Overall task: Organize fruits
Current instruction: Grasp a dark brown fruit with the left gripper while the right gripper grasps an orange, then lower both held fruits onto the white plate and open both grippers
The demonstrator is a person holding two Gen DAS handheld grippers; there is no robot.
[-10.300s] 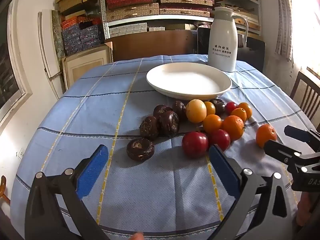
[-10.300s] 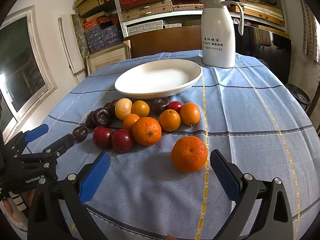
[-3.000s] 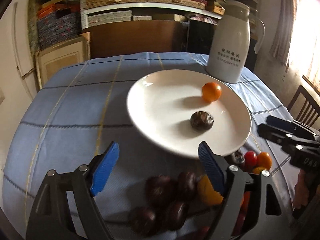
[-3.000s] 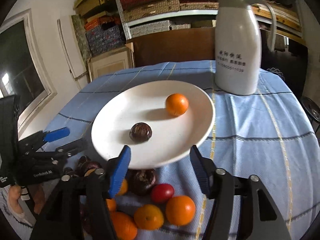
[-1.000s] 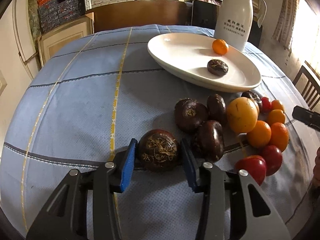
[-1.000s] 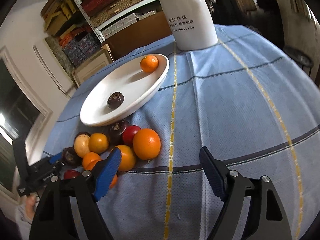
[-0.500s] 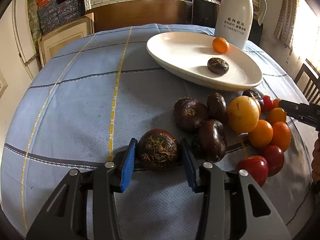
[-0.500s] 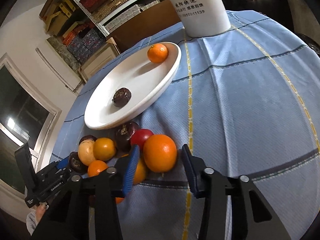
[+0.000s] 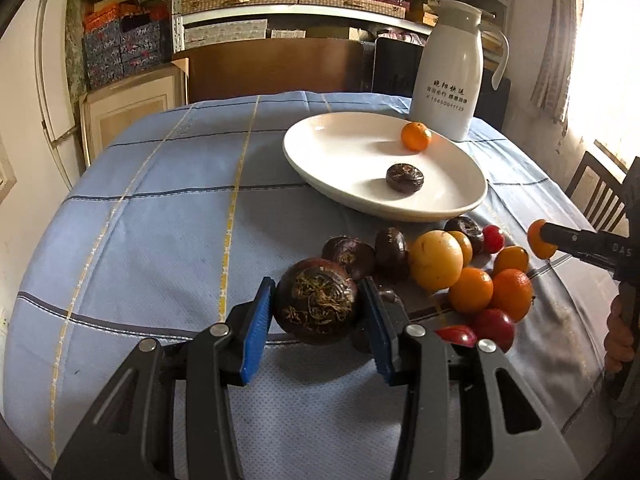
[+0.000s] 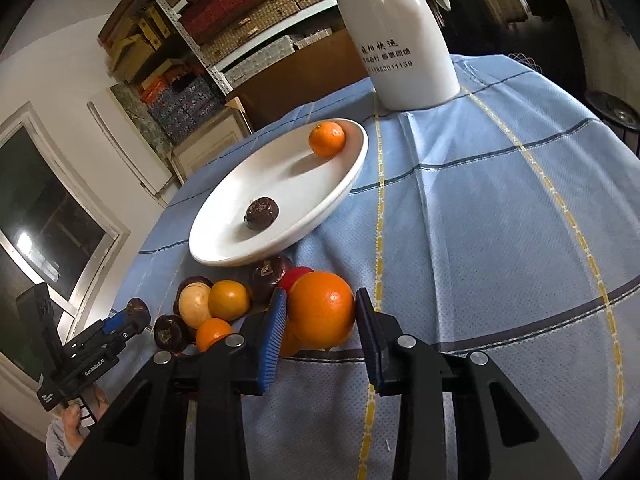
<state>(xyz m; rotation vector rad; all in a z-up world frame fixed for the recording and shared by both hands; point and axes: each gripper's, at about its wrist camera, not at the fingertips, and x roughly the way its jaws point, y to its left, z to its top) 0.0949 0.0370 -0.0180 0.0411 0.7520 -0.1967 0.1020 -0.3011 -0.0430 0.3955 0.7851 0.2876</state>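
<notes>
Holding fruit both sides | L tongs (image 9: 316,312) grip dark fruit (image 9: 315,301) | R tongs (image 10: 321,320) grip orange (image 10: 322,315) | plate (image 9: 320,160) lies ahead-right of L, ahead-left of R; R nearer

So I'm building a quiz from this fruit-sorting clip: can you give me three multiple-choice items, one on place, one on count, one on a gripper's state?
1. Where does the white jug stand?
A. behind the plate
B. on the plate
C. on the floor

2. How many fruits lie on the plate?
A. none
B. two
C. five

3. What is the right gripper doing?
A. gaping empty
B. clamping a dark fruit
C. clamping an orange

A: the white jug stands beyond the plate.
B: a small orange and a dark fruit lie there.
C: the right gripper presses both pads on an orange.
</notes>
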